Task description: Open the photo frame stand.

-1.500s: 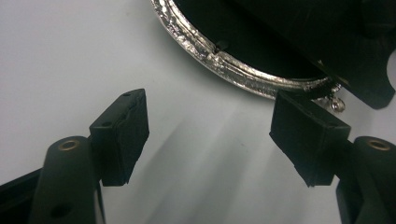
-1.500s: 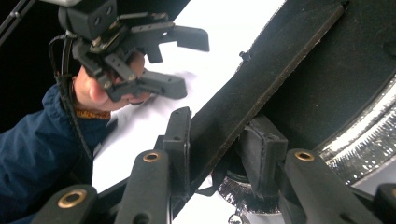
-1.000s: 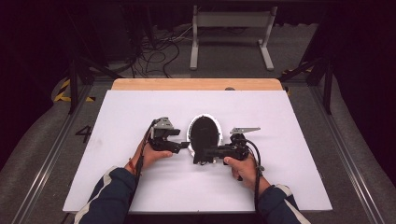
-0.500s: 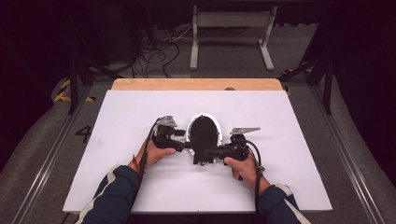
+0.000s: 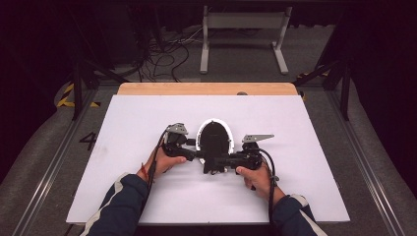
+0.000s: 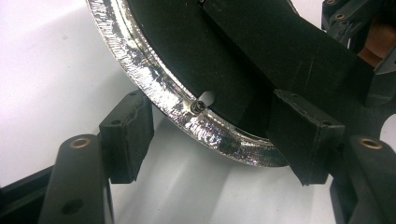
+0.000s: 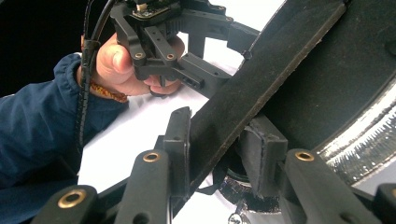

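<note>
1. The left gripper (image 6: 210, 135) had edged a little closer to the oval piece (image 5: 215, 137), and its jaws had just been closing. The silver rim (image 6: 154, 79) stood between them.
2. That gripper was not yet clamped: its left pad stood apart from the rim, while its right pad lay against or just beside the black inside. The grasp looked about to be made, not made.
3. The right gripper (image 7: 219, 154) had kept still, clenched on the black strap (image 7: 261, 79), which ran up and away between its pads.
4. The oval piece stood on the white table (image 5: 147, 113) between the two grippers, just ahead of both sets of jaws. It probably needed this second hold before it could be handled with both.
5. No brand or label could be read on the piece. The one legible mark was a "4" (image 5: 88, 141) on the floor, well off beyond the left gripper.
</note>
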Demonstrator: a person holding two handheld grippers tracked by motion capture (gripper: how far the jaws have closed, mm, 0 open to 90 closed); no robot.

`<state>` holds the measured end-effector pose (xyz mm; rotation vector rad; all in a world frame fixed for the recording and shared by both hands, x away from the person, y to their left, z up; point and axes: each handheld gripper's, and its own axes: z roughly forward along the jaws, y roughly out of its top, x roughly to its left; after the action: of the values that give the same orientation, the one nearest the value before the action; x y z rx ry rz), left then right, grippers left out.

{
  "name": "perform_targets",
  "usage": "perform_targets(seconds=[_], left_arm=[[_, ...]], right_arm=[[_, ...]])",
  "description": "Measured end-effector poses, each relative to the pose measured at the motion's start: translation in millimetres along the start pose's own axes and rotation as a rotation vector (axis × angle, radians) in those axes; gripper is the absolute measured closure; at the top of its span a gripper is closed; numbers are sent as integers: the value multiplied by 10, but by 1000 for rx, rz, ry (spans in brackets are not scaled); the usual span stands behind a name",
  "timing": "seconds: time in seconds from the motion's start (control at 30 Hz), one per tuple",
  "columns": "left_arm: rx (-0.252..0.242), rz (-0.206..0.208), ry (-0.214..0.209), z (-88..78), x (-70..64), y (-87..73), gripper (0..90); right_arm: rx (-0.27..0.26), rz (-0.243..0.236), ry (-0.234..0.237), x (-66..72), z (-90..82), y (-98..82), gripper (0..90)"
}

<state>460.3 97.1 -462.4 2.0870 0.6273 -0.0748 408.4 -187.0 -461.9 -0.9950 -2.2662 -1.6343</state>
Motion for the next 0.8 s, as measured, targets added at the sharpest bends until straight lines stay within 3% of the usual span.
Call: perform_targets(seconds=[0.27,0.8], left_arm=[[-13,-20,-27,-24,20,-15,408],[-57,11,-43,-132,-8,-19,545]], right_arm=[[5,-2,15,-13,-9,1,652],[37,-15,27,-14,-12,19,660]])
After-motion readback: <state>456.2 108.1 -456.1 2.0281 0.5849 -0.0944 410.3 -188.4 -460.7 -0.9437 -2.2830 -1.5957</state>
